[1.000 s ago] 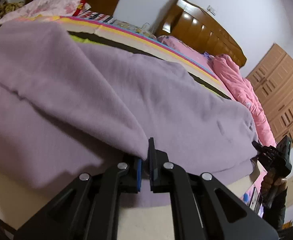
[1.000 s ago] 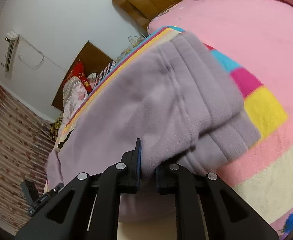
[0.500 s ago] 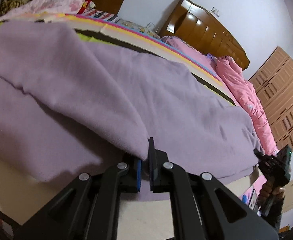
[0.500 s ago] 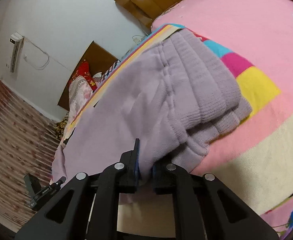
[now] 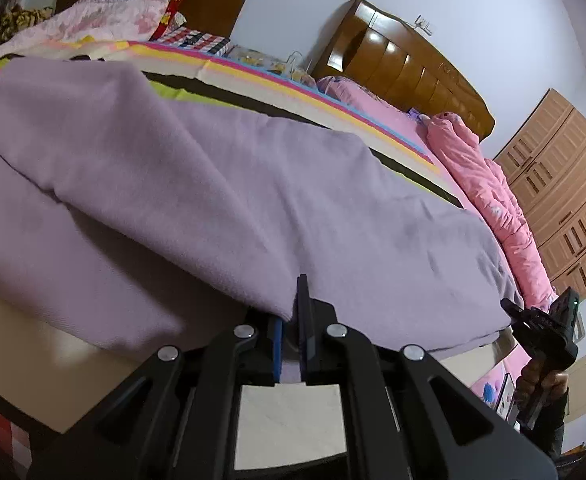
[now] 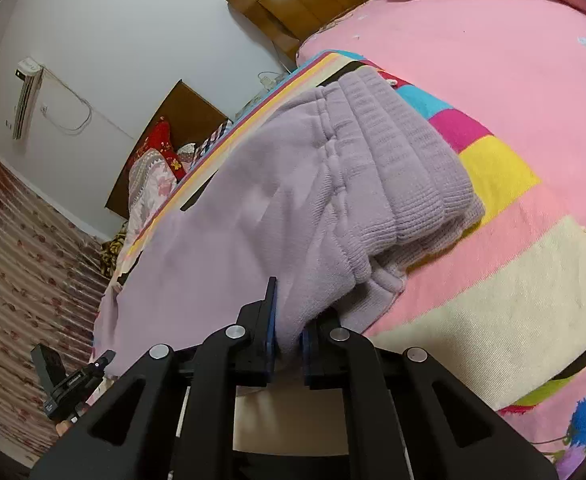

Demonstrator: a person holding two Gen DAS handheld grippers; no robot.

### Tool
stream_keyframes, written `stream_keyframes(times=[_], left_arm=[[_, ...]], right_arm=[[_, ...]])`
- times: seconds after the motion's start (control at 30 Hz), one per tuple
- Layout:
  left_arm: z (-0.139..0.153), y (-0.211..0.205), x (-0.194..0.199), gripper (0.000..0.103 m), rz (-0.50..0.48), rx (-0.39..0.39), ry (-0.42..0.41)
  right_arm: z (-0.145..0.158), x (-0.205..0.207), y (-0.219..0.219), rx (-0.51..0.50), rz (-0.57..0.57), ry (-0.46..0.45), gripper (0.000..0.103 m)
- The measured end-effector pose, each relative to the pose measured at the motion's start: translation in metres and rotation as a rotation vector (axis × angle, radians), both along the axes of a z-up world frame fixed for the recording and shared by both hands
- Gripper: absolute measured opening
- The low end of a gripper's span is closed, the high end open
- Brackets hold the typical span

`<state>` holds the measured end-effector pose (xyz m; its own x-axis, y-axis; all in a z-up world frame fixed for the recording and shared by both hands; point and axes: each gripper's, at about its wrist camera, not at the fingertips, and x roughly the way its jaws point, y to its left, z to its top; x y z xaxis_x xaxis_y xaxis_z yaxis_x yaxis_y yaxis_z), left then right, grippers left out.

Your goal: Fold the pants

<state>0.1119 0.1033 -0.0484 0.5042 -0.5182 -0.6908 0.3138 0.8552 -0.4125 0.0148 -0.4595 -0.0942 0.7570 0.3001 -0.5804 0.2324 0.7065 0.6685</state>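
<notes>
Lilac fleece pants (image 5: 253, 200) lie lengthwise across the bed, one leg laid over the other. My left gripper (image 5: 291, 320) is shut on the near edge of the upper leg layer. In the right wrist view the ribbed waistband (image 6: 413, 160) bunches up, and my right gripper (image 6: 289, 340) is shut on the pants' (image 6: 253, 220) near edge just below it. Each gripper shows small in the other's view: the right gripper (image 5: 541, 320) held by a hand at the far end, the left gripper (image 6: 73, 380) at lower left.
A striped multicolour blanket (image 6: 493, 168) covers the bed under the pants. A pink quilt (image 5: 493, 192) lies along the far side by the wooden headboard (image 5: 405, 64). Pillows (image 5: 125, 4) are piled at the far left, and a wardrobe (image 5: 565, 184) stands on the right.
The right jaws have closed tighter on the fabric, and the waistband has bunched and drawn nearer. The left gripper keeps its grip, and the pants sit slightly lower in its view.
</notes>
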Motion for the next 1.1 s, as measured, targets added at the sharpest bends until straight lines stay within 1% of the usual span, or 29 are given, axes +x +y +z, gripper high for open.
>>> stream_keyframes(times=[0.07, 0.13, 0.2, 0.23, 0.3, 0.37, 0.4, 0.47, 0.5, 0.57, 0.6, 0.67, 0.7, 0.77, 0.8, 0.83, 0.87, 0.9, 0.97, 1.03, 1.1], left_arm=[[-0.008, -0.003, 0.001, 0.005, 0.002, 0.019, 0.018], [-0.018, -0.001, 0.001, 0.006, 0.01, 0.006, 0.044], [-0.016, 0.0, 0.001, 0.006, 0.007, 0.008, 0.043], [-0.015, 0.001, 0.002, 0.009, 0.006, 0.004, 0.043], [-0.01, 0.005, 0.004, 0.012, 0.017, -0.029, 0.046], [-0.011, 0.008, 0.006, 0.012, 0.022, -0.052, 0.052], [-0.011, 0.007, 0.007, 0.012, 0.02, -0.051, 0.053], [-0.013, 0.005, 0.007, 0.009, 0.012, -0.039, 0.045], [-0.014, 0.005, 0.008, 0.007, 0.012, -0.039, 0.036], [-0.011, 0.002, 0.006, 0.005, 0.014, -0.03, 0.017], [-0.003, 0.001, -0.001, 0.005, 0.021, -0.011, -0.02], [0.015, 0.0, -0.017, 0.005, 0.02, 0.024, -0.088], [0.022, -0.002, -0.024, 0.005, 0.015, 0.037, -0.104], [0.021, -0.004, -0.028, 0.005, 0.001, 0.069, -0.088], [0.012, -0.005, -0.026, 0.005, -0.008, 0.094, -0.072], [0.001, -0.005, -0.021, 0.005, -0.001, 0.1, -0.044], [-0.011, -0.003, -0.015, 0.005, 0.007, 0.089, -0.004], [-0.017, 0.002, -0.012, 0.005, 0.024, 0.039, 0.006], [-0.014, 0.002, -0.01, 0.005, 0.024, 0.042, 0.001], [-0.01, -0.002, -0.011, 0.005, 0.013, 0.071, -0.02], [-0.012, -0.001, -0.011, 0.005, 0.01, 0.076, -0.016]], right_arm=[[-0.004, -0.002, -0.003, 0.026, -0.005, -0.013, 0.005], [-0.004, -0.002, 0.0, 0.036, -0.009, -0.015, 0.006], [-0.001, -0.004, 0.0, 0.045, -0.009, -0.016, 0.013], [-0.001, -0.005, -0.001, 0.046, -0.009, -0.016, 0.016], [0.003, -0.007, 0.0, 0.046, -0.01, -0.011, 0.023], [0.007, -0.01, 0.003, 0.041, -0.008, -0.015, 0.024], [0.009, -0.011, 0.006, 0.028, 0.004, -0.015, 0.024], [0.01, -0.01, 0.01, 0.014, 0.016, -0.01, 0.024], [0.01, -0.009, 0.011, 0.008, 0.012, -0.012, 0.022], [0.009, -0.007, 0.01, 0.001, -0.002, -0.006, 0.013], [0.011, -0.008, 0.01, 0.012, -0.006, -0.012, 0.011], [0.02, -0.011, 0.009, 0.009, -0.008, -0.038, 0.01], [0.022, -0.013, 0.008, 0.003, -0.007, -0.042, 0.01], [0.019, -0.012, 0.006, -0.008, -0.002, -0.021, 0.01], [0.013, -0.011, 0.006, -0.001, 0.003, 0.001, 0.01], [0.009, -0.011, 0.006, 0.005, 0.001, 0.014, 0.01], [0.006, -0.012, 0.007, 0.005, -0.002, 0.012, 0.009], [0.006, -0.013, 0.008, 0.004, -0.005, 0.01, 0.009], [0.014, -0.014, 0.009, -0.016, -0.005, 0.002, 0.009], [0.02, -0.014, 0.011, -0.048, 0.003, -0.001, 0.009], [0.018, -0.013, 0.012, -0.053, -0.001, 0.015, 0.009]])
